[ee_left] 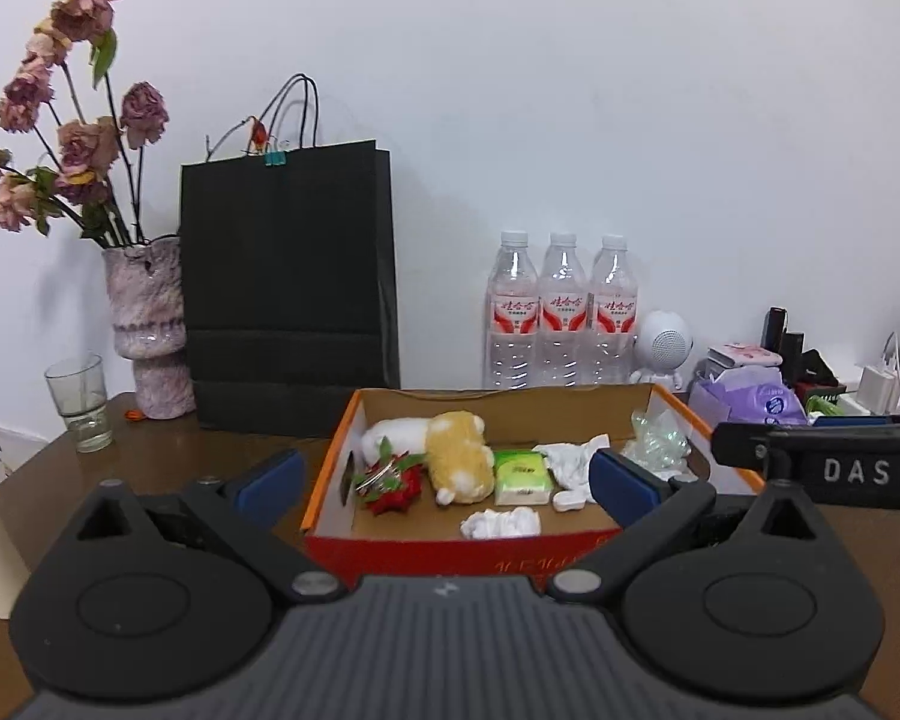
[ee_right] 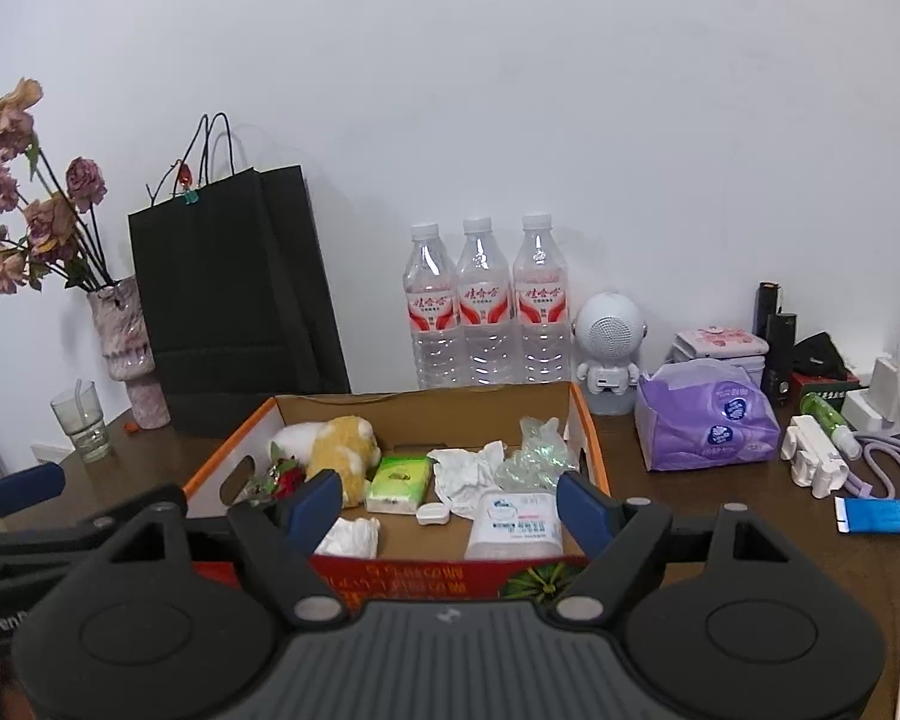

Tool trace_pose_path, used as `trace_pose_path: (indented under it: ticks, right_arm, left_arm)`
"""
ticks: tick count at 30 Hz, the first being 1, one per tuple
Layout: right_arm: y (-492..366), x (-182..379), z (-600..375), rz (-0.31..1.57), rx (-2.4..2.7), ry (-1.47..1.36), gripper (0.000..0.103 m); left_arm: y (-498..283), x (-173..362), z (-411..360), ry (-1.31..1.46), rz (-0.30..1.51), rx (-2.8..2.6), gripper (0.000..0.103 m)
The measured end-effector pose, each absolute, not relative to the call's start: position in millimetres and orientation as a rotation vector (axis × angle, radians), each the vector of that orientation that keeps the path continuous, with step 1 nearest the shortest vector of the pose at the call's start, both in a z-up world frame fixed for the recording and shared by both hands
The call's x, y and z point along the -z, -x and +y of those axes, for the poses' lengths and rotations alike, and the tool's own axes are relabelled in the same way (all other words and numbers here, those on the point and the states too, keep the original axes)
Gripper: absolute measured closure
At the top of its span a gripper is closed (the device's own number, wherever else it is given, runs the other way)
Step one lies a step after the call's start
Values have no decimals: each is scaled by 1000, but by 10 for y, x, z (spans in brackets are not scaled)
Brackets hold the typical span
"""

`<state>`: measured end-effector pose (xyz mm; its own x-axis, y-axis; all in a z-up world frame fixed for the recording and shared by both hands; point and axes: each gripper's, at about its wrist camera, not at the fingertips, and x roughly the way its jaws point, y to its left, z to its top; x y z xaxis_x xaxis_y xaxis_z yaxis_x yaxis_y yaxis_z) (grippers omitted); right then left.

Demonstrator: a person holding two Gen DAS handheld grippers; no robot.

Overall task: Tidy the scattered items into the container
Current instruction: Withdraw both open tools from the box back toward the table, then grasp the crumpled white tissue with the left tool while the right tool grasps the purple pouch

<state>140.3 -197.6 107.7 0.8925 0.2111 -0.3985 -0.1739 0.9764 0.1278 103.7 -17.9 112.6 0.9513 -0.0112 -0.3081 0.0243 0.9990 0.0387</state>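
left gripper [ee_left: 444, 477]: wide open, empty | right gripper [ee_right: 450, 507]: wide open, nothing gripped | box [ee_left: 324, 468]: on bench [ee_left: 222, 450], holding plush toy [ee_left: 459, 456], tissue pack [ee_left: 522, 477], crumpled paper [ee_left: 501, 523]

Both wrist views close, facing box [ee_left: 330, 468]

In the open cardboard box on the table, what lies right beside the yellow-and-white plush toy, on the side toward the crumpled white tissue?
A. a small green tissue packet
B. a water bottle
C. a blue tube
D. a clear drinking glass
A: the small green tissue packet lies inside the open cardboard box, between the yellow-and-white plush toy and the crumpled white tissue.
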Motion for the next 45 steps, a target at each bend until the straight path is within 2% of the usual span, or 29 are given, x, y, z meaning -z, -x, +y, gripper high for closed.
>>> trace_pose_path:
  ticks: [11,13,22,28,37,45]
  right_arm:
    - [-286,-885,-2028,330,-242,-13,21]
    - [-39,-837,-2050,305,-255,-9,17]
    - [888,-539,-2098,331,-321,-17,16]
    - [1501,-209,-2058,305,-271,80,16]
    - [1693,-12,-2176,360,-250,33,16]
    - [1343,-235,-2182,336,-243,62,17]
  left_arm:
    - [-57,-985,-9,3,293,40,0]
    - [210,-895,57,19,281,85,0]
    - [1108,-462,193,37,359,47,0]
    - [1601,-253,165,4,339,-31,0]
    - [1666,-139,110,-2,366,-16,0]
    - [1195,-366,249,-33,380,1,0]
